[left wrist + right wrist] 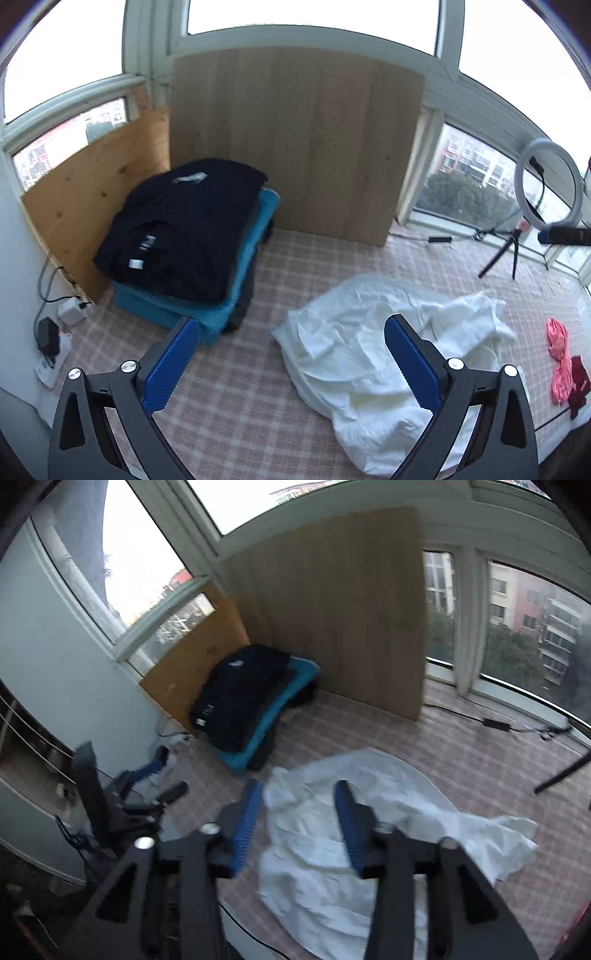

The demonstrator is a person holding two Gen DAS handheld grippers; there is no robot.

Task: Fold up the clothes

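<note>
Left wrist view. Left gripper (288,354) held above the checked tablecloth (236,398), jaws wide apart, nothing between them. Crumpled white garment (376,354) lying loose toward the near right of the surface, partly under the right-hand blue pad (410,365). Probably at the start of this piece: still unfolded, not yet grasped. Best to find a true hem or corner rather than a bunched ridge, pinch one layer only, then draw it flat before any fold. Folded stack at the far left corner, black garment (184,225) on top of teal ones (251,258), against the wooden boards (295,140); well apart from the white piece, so no obstacle. Pink and dark red clothes (563,360) at the right edge, probably awaiting their turn. Ring light on a tripod (546,188) at the far right, worth avoiding when spreading wide. Chargers and cables (55,325) beyond the left edge.

Right wrist view. Right gripper (299,816) over the near left edge of the white garment (332,849), jaws apart and empty, contact with the cloth not clear through the blur. Other gripper (151,775) visible to the left, off the cloth. Black-and-teal stack (251,701) in the far corner. Cable and adapter (495,722) along the far right of the surface, clear of the work.
</note>
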